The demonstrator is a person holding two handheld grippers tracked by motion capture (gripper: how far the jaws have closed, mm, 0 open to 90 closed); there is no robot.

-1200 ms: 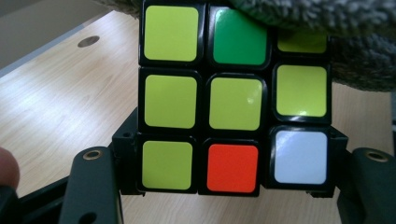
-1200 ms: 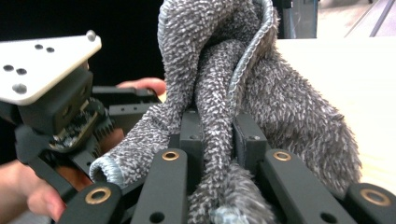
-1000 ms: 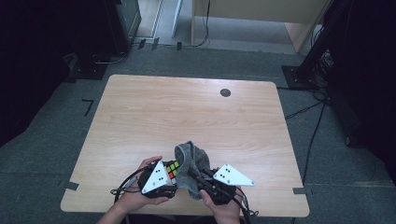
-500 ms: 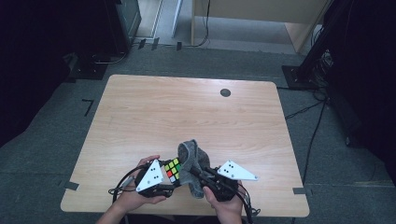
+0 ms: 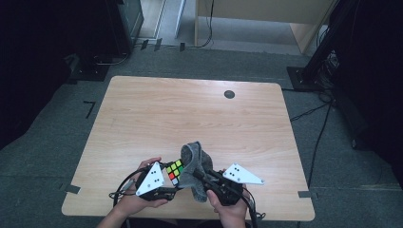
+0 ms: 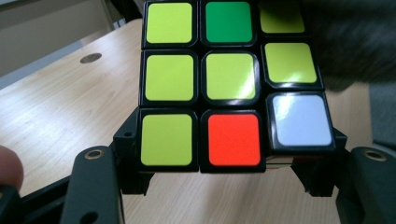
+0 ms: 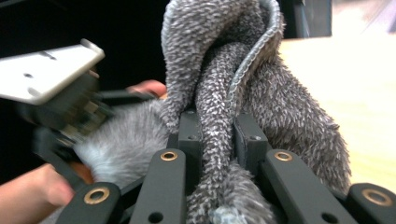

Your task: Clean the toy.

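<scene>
A person stands at the near edge of a light wooden table (image 5: 142, 118), holding a two-jaw gripper in each hand.

The left gripper (image 5: 168, 183) is clamped on a puzzle cube (image 5: 175, 171). In the left gripper view the cube (image 6: 229, 84) sits between the two black jaws and rises above them, lifted off the table top (image 6: 56, 107). The face turned toward that camera is mostly yellow-green, with one green square in the top row, one red square at the bottom centre and one white square at the bottom right. The left hand (image 5: 135, 199) wraps the gripper's body from behind; its grey three-cornered plate lies on top.

The right gripper (image 5: 202, 178) is closed on a grey fuzzy cloth (image 5: 195, 166). In the right gripper view a fold of the cloth (image 7: 219, 93) is pinched between the jaws, with the rest bunched above and to both sides of them, its stitched hem curving over the top. In the high view the cloth stands up in a heap just beside the cube, touching its right side. In the left gripper view the same dark cloth (image 6: 355, 42) blurs against the cube's upper right edge. The right hand (image 5: 233, 209) grips the right gripper from below.

A small dark round hole (image 5: 229, 94) marks the far side of the table, well beyond both grippers.
</scene>
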